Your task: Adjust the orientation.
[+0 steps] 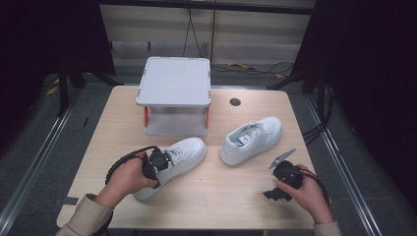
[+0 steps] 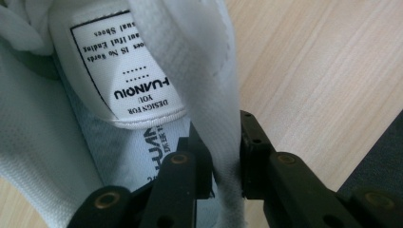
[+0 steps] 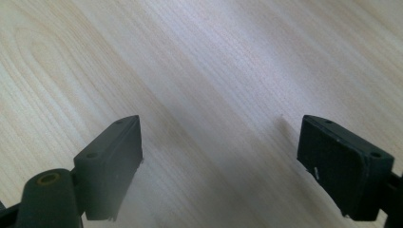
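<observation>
My left fingers pinch the side wall of the near shoe. 1 finger is inside the shoe and 1 is outside, with the white cloth pressed tight between them. The tongue label sits just past them, upside down to me. This shoe lies on the bench, toe pointing toward the grey stand, and my left hand is over its heel end.

My right fingers are wide open with nothing in them, just bare wood under them. My right hand rests near the right front corner of the bench.

The other shoe lies between the 2 hands, apart from the first one.
</observation>
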The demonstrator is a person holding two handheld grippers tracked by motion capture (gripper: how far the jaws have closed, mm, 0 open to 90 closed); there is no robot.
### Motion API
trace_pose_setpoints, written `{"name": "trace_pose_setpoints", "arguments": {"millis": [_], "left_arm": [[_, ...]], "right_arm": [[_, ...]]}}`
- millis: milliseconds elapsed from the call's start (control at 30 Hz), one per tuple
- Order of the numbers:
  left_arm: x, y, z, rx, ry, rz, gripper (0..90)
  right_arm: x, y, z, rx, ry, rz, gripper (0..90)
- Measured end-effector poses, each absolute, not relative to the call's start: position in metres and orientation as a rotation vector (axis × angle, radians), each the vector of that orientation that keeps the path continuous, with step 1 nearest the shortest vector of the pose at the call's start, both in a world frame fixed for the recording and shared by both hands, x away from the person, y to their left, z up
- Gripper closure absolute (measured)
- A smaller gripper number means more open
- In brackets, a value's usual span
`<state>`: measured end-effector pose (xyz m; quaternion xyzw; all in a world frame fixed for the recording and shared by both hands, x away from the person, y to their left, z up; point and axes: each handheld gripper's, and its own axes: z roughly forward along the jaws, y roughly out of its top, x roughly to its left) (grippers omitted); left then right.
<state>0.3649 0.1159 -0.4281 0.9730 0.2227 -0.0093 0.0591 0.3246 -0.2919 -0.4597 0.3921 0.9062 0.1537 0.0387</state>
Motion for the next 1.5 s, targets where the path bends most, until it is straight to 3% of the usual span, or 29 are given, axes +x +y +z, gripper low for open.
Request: {"name": "trace_pose_setpoints", "arguments": {"millis": [133,167,533,933,1133,1267,1400,1500], "left_arm": [[0.364,0.119,-0.422,2.895,0.697,-0.009,82.2],[0.361,0.118,-0.412,2.889,0.689,0.062,82.5],[0.365,0.122,-0.372,2.804,0.711,0.104,82.9],[0.402,0.128,-0.363,2.653,0.93,0.291,82.9],[0.412,0.132,-0.402,2.679,1.005,0.111,82.2],[0.41,0.135,-0.411,2.702,1.001,0.09,81.1],[0.411,0.135,-0.427,2.725,0.98,-0.025,79.5],[0.41,0.133,-0.425,2.759,0.952,-0.008,77.1]], "right_arm": [[0.325,-0.295,-0.46,1.211,2.772,0.469,14.7],[0.325,-0.294,-0.46,1.209,2.772,0.471,14.7],[0.324,-0.293,-0.457,1.203,2.767,0.488,14.7],[0.325,-0.295,-0.457,1.205,2.759,0.498,14.7],[0.325,-0.295,-0.457,1.196,2.764,0.498,14.7],[0.325,-0.295,-0.457,1.209,2.762,0.489,14.7],[0.325,-0.292,-0.457,1.188,2.772,0.486,14.7],[0.325,-0.292,-0.456,1.19,2.767,0.487,14.7]]}}
